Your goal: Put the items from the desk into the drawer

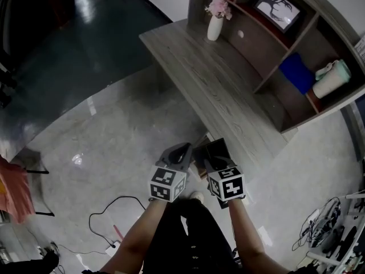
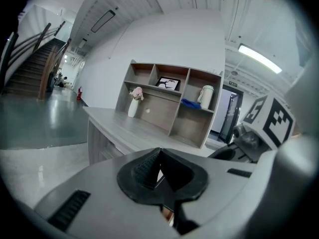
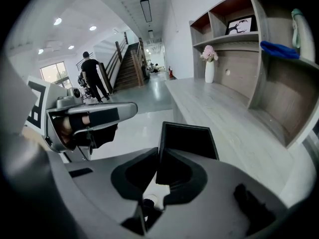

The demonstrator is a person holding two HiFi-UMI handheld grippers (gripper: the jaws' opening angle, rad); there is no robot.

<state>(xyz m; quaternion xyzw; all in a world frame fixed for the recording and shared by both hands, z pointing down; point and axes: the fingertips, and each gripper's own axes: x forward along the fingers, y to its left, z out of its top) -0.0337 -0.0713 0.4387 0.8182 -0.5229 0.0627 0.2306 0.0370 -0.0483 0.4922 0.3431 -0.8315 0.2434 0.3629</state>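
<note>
My right gripper (image 1: 212, 160) is shut on a flat black rectangular item (image 3: 188, 141), which sticks out ahead of the jaws and shows in the head view (image 1: 215, 150) just off the near end of the grey wooden desk (image 1: 217, 90). My left gripper (image 1: 181, 150) hangs beside it on the left, its jaws shut with nothing between them (image 2: 159, 153). Both are low in front of the person's body. Something brownish shows under the grippers; I cannot tell what it is. The desk top itself is bare apart from a white vase of pink flowers (image 1: 215, 24).
A shelf unit (image 1: 268, 67) on the desk holds a picture frame (image 1: 278, 8), a blue cloth (image 1: 297, 72) and a pale lidded bottle (image 1: 331, 79). A black cable (image 1: 114, 210) lies on the polished floor. A person (image 3: 93, 76) stands far off near stairs.
</note>
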